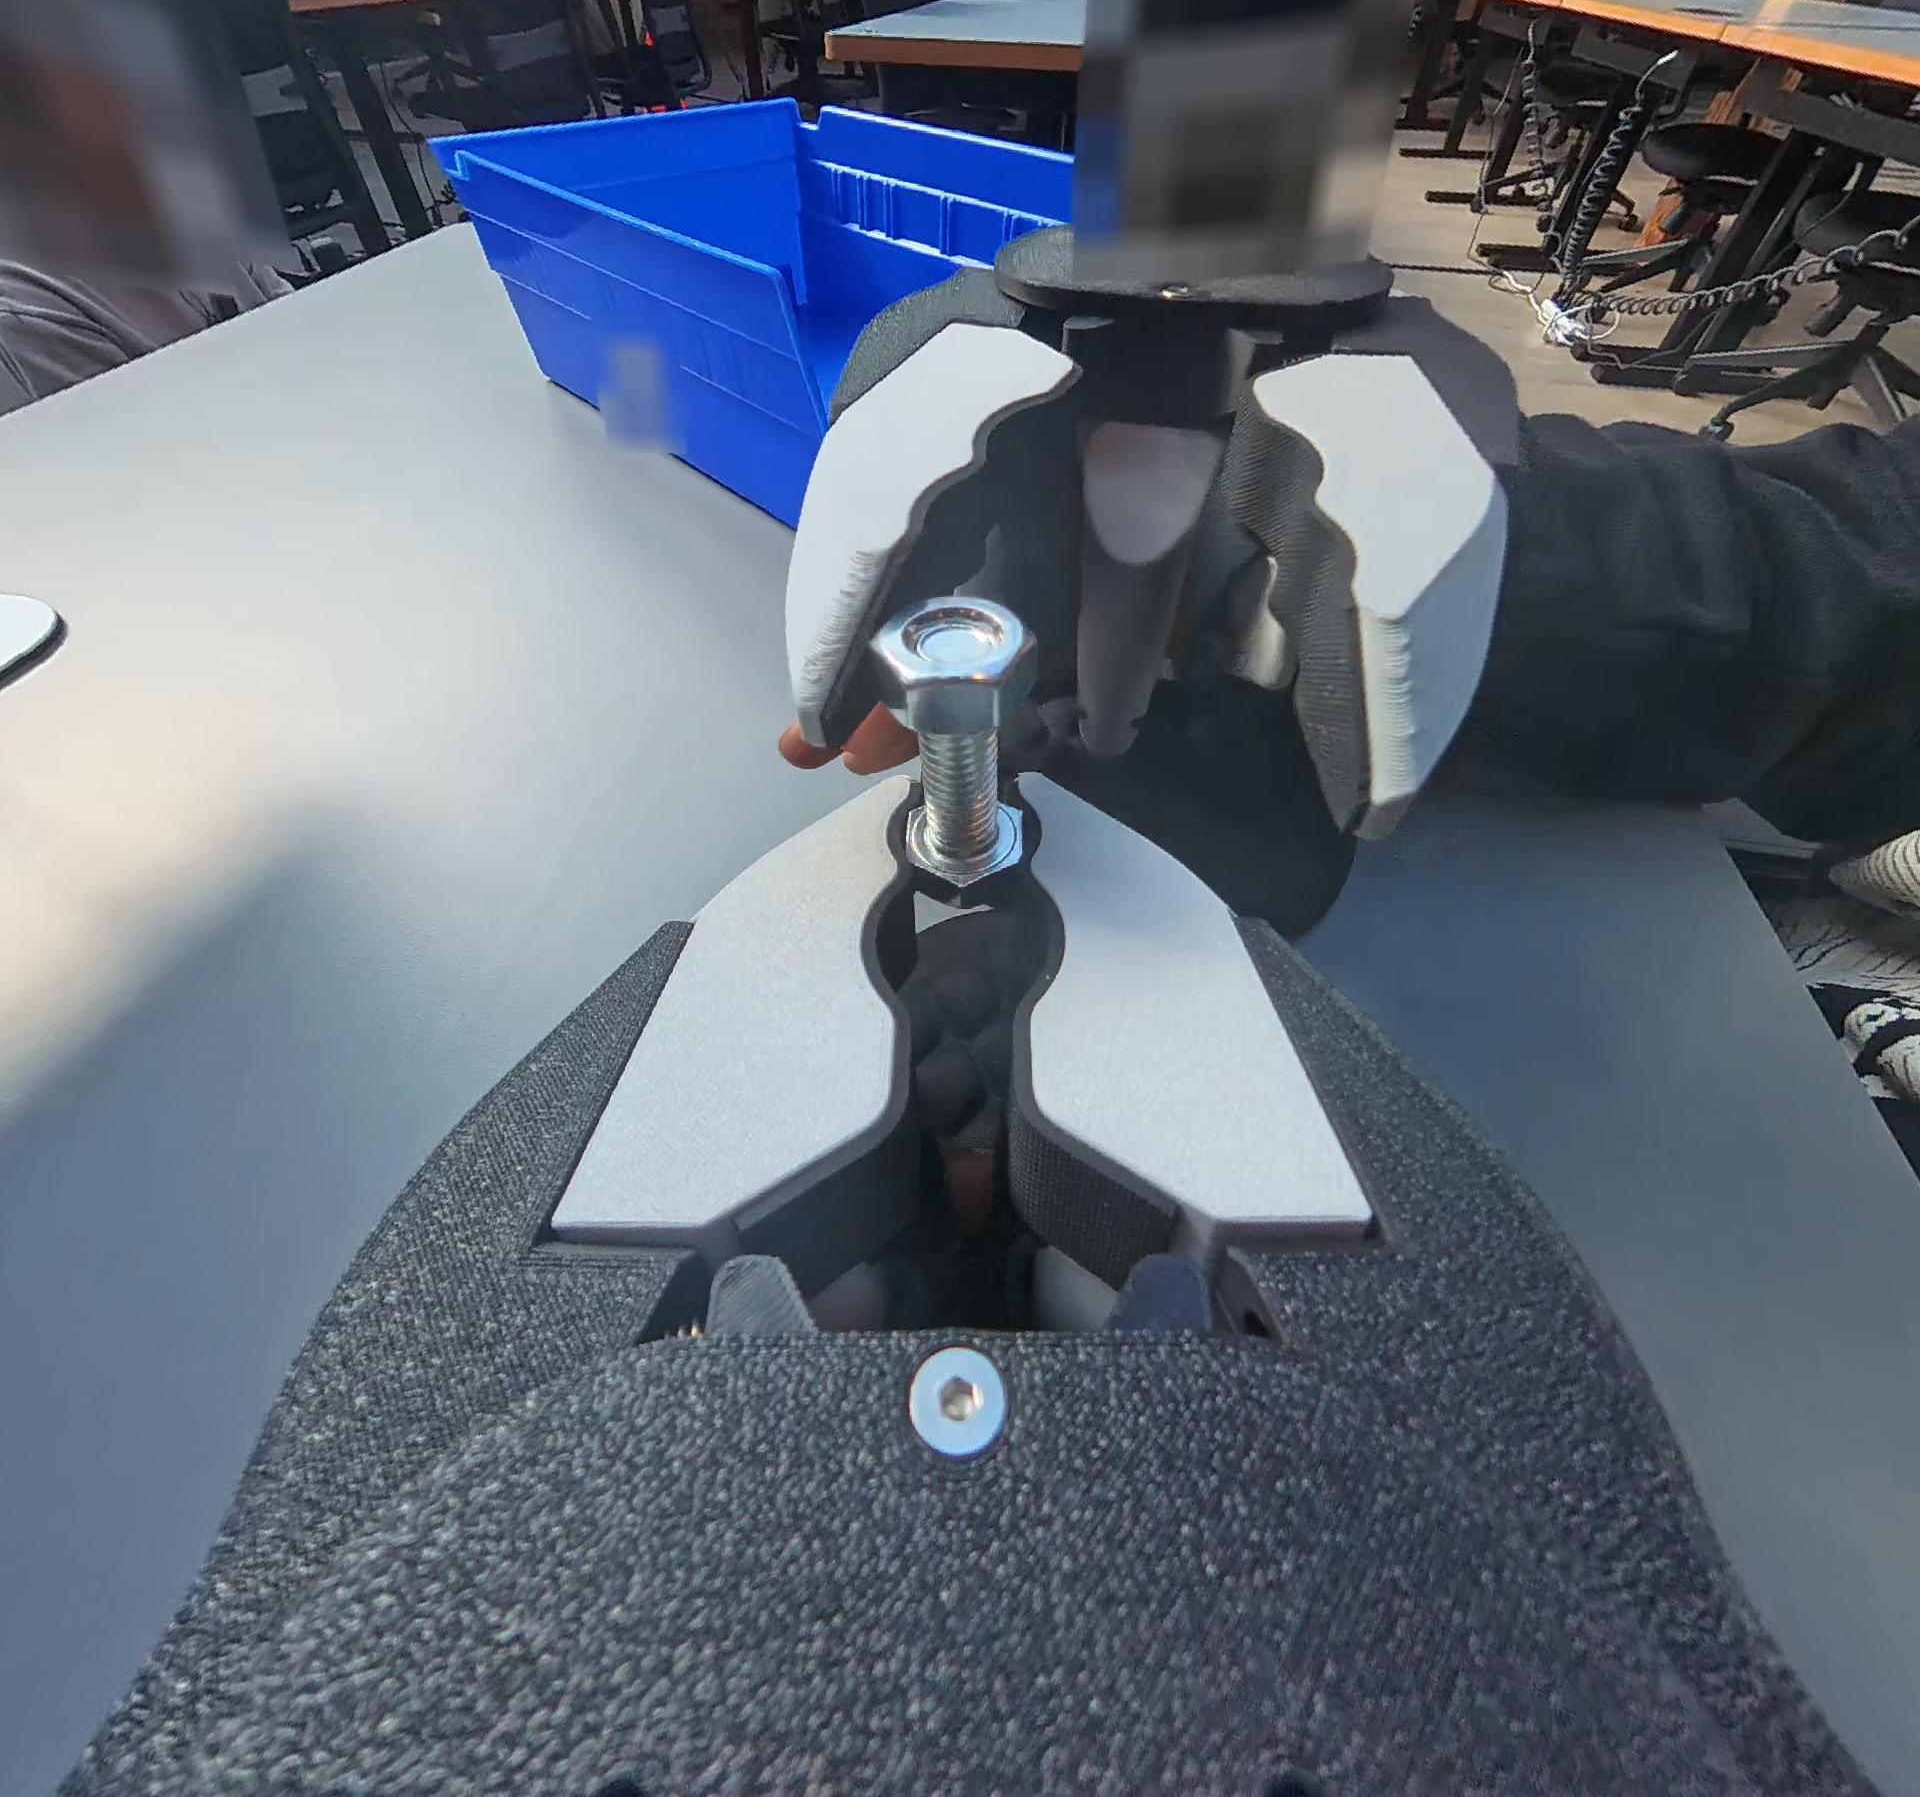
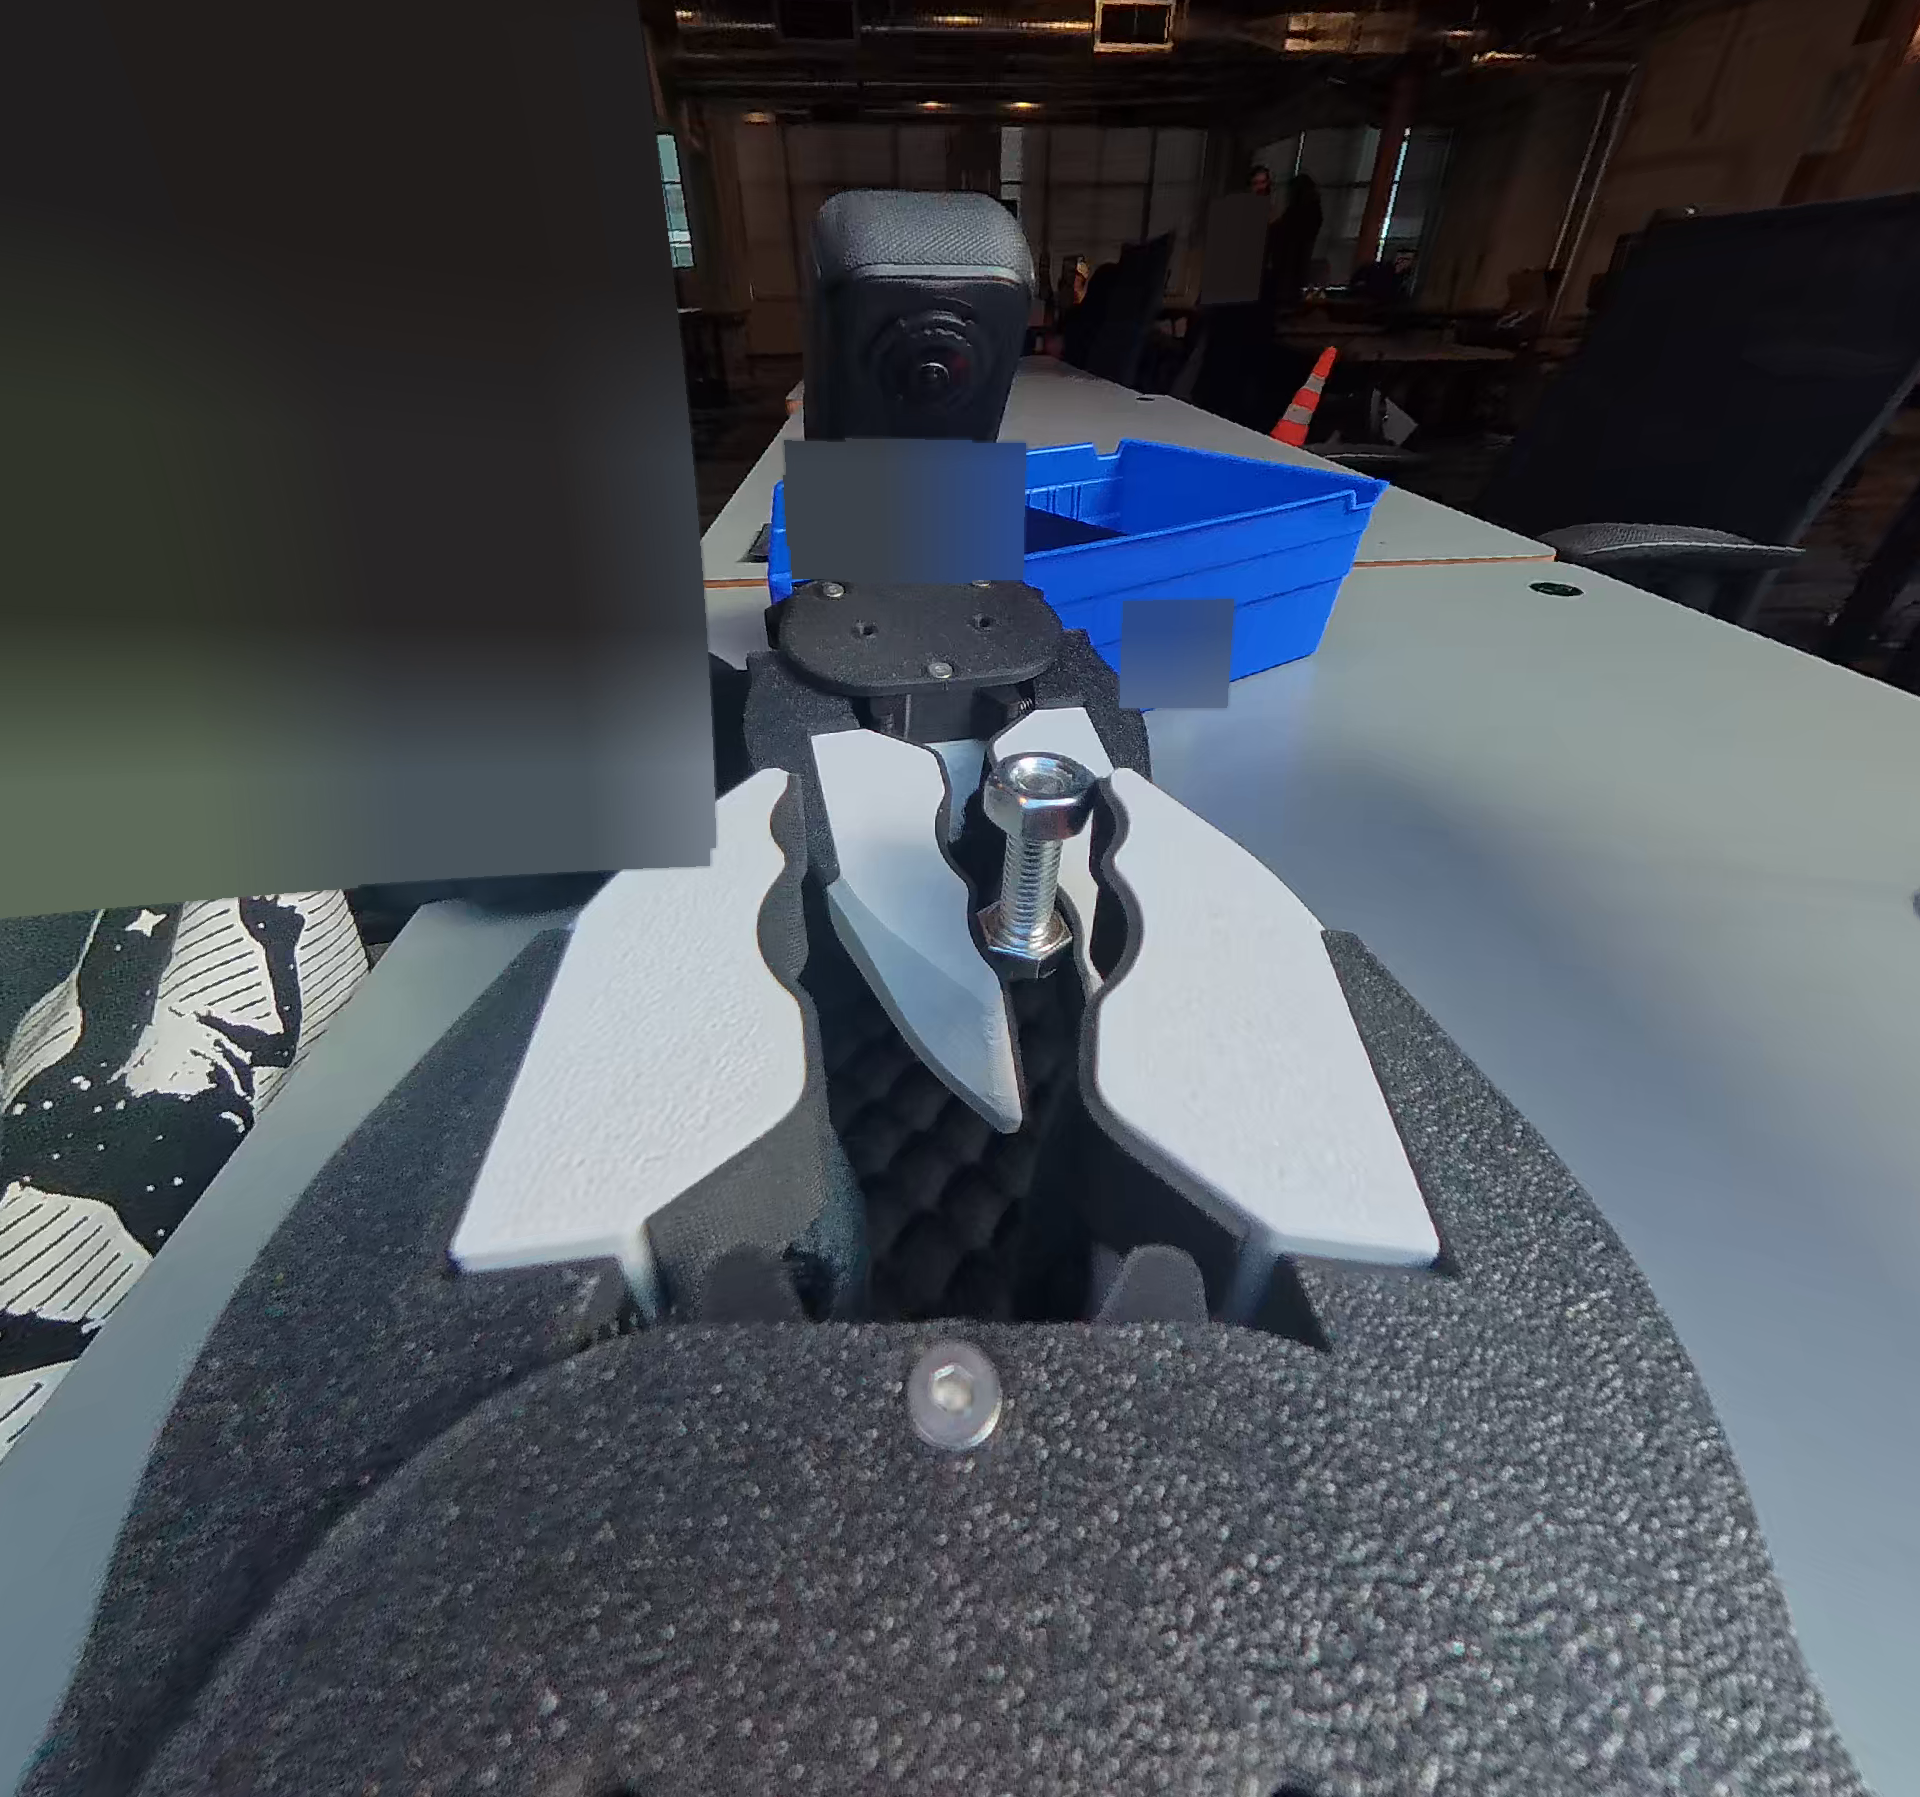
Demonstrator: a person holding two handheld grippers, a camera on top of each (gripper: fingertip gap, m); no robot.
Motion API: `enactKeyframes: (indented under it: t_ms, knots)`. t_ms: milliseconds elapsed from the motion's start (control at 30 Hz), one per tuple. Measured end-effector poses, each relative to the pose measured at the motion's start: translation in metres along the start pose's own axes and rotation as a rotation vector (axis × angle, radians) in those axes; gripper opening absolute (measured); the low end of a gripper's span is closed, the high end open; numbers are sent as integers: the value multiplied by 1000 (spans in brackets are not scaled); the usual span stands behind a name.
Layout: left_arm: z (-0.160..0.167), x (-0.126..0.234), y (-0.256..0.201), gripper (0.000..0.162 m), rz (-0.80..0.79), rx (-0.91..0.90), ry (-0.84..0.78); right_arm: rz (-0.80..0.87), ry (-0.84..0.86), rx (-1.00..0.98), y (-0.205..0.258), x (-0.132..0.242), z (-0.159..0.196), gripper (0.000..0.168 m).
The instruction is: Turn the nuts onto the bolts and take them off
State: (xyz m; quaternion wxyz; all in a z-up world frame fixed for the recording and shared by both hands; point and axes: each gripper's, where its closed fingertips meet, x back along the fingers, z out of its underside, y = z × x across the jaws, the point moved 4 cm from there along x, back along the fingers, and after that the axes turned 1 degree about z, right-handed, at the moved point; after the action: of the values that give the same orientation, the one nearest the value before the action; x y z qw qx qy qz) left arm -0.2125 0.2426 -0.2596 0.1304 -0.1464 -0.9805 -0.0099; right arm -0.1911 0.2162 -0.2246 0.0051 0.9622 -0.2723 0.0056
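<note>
Gripping the nut (image 1: 964,848), your left hand-held gripper (image 1: 961,812) held the bolt (image 1: 956,708) upright at frame centre; your right hand-held gripper (image 1: 1091,760) stood open beside its head.

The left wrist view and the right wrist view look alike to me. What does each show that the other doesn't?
Only the left wrist view shows the black sleeve behind the right claw and rows of desks and chairs. Only the right wrist view shows the camera atop the left claw, an orange cone and ceiling lights. Both show the bolt with its nut gripped by the left claw, the open right claw, the blue bin and the grey table.
</note>
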Motion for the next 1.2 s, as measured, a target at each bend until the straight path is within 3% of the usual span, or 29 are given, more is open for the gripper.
enactKeyframes:
  t_ms: [300,400,500,567,733,867,1033,1200]
  knots:
    - [-1,1,0,14,0,0,-7,34,18,6,-7,14,-1,26]
    - [-1,1,1,13,-5,9,-16,23,-6,8,-7,17,-3,10]
    - [-1,1,1,13,-5,6,-13,18,-21,13,-7,19,-5,7]
    - [-1,1,1,13,-4,4,-11,47,-43,18,-10,18,-6,15]
    - [-1,0,0,14,1,-2,-4,63,-124,-4,-10,7,-8,70]
    - [1,-1,-2,14,5,-20,16,23,-76,12,-1,-9,-1,92]
    - [2,-2,-2,14,5,-24,24,-35,-40,31,10,-18,3,95]
    - [1,-1,-1,14,0,-15,14,-47,-27,31,11,-15,3,81]
